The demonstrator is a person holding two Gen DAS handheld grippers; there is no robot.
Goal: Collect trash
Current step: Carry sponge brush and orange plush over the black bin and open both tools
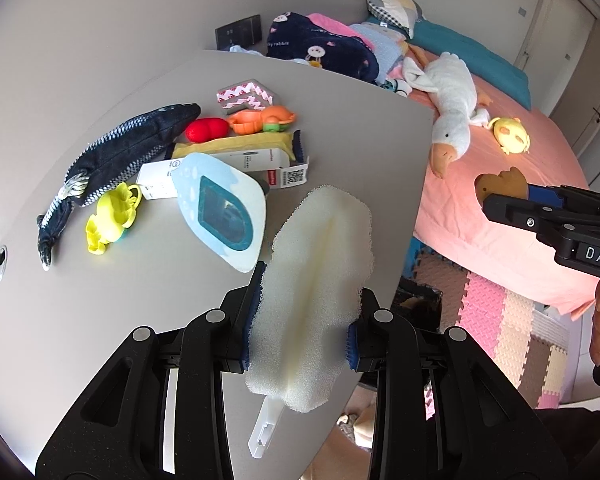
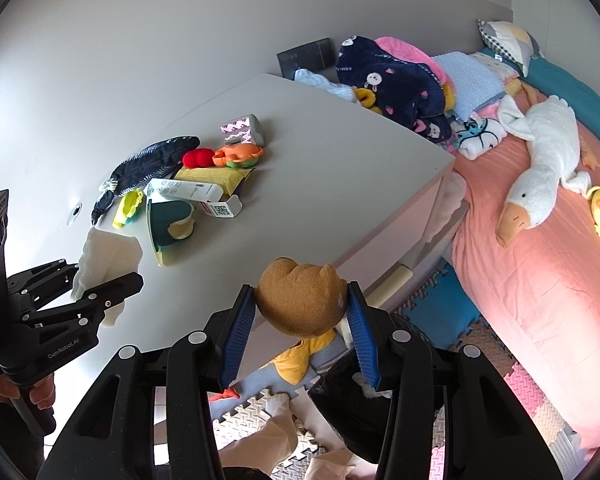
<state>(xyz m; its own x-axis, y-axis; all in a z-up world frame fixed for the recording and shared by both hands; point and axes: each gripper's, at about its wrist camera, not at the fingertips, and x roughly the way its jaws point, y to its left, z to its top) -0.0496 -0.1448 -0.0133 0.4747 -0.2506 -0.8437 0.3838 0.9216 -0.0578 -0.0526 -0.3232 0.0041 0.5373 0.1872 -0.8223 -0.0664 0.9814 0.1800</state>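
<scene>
The left gripper [image 1: 300,316] clamps a pale, soft foam sponge head on a white plastic handle [image 1: 314,292] above the grey tabletop's [image 1: 100,320] edge. The right gripper [image 2: 300,316] squeezes a brown, paw-shaped sponge [image 2: 302,300] beyond that edge. Both look light and squashy, so mid-body grips seem secure.

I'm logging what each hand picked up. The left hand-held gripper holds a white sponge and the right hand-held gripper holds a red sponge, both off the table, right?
Not quite: the right hand-held gripper holds a brown sponge, not red, as the right wrist view shows. The left hand-held gripper does hold the white sponge.
</scene>
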